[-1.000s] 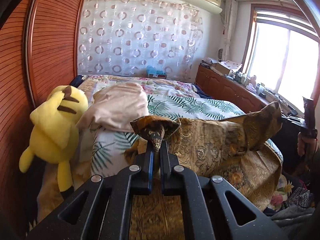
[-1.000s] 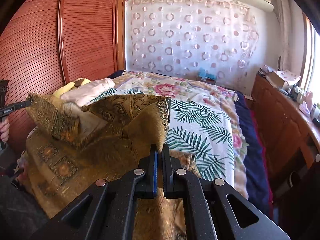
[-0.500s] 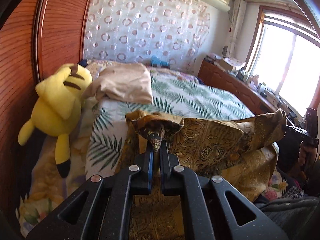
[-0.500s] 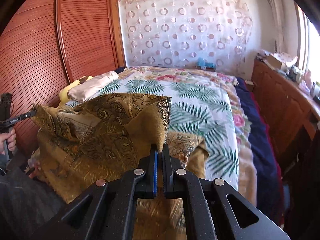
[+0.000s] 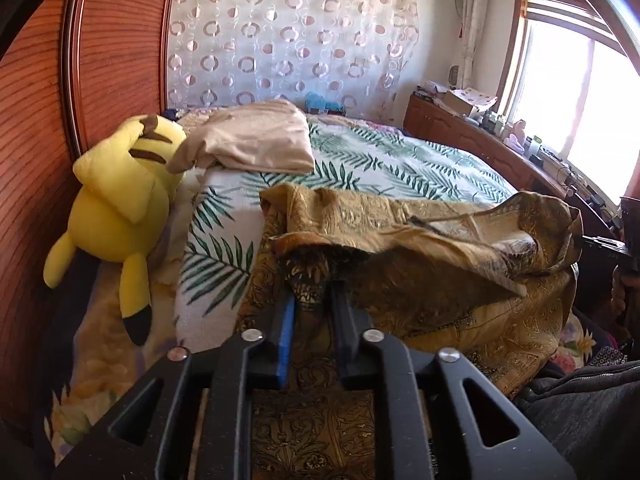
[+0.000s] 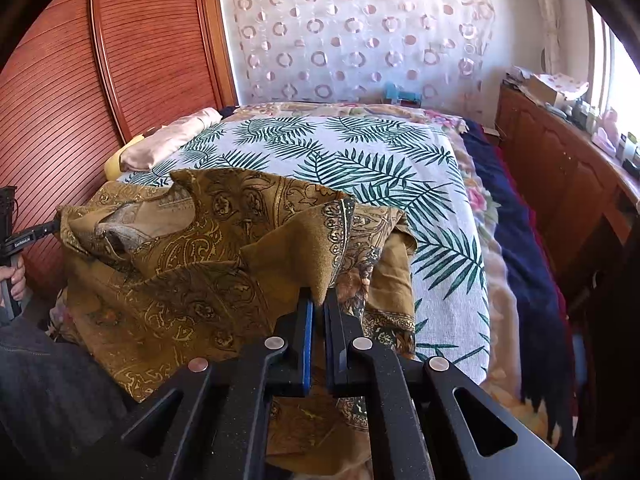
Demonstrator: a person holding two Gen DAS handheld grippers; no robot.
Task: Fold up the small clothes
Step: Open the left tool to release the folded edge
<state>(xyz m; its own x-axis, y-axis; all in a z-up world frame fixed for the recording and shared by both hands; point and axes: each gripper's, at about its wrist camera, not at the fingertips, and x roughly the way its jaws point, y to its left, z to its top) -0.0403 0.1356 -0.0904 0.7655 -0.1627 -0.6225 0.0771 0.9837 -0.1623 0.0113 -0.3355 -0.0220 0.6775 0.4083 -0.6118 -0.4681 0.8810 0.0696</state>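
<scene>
A mustard-brown paisley garment [image 5: 424, 240] lies across the near end of the bed and hangs over its edge; it also shows in the right wrist view [image 6: 224, 248]. My left gripper [image 5: 312, 300] is shut on one corner of the garment, with cloth bunched between its fingers. My right gripper [image 6: 318, 300] is shut on the opposite corner. The cloth sags in a loose fold between the two grippers, low over the bed. Each gripper shows at the far side of the other's view.
The bed has a palm-leaf sheet [image 6: 360, 160]. A yellow plush toy [image 5: 116, 208] and a folded beige cloth [image 5: 256, 140] lie at the left by the wooden wardrobe [image 5: 100, 60]. A wooden cabinet [image 6: 560, 168] with clutter runs along the right under the window.
Both grippers have moved forward and down over the bed with the garment's corners. The held edge has dropped from raised to low, folding over the cloth beneath.
</scene>
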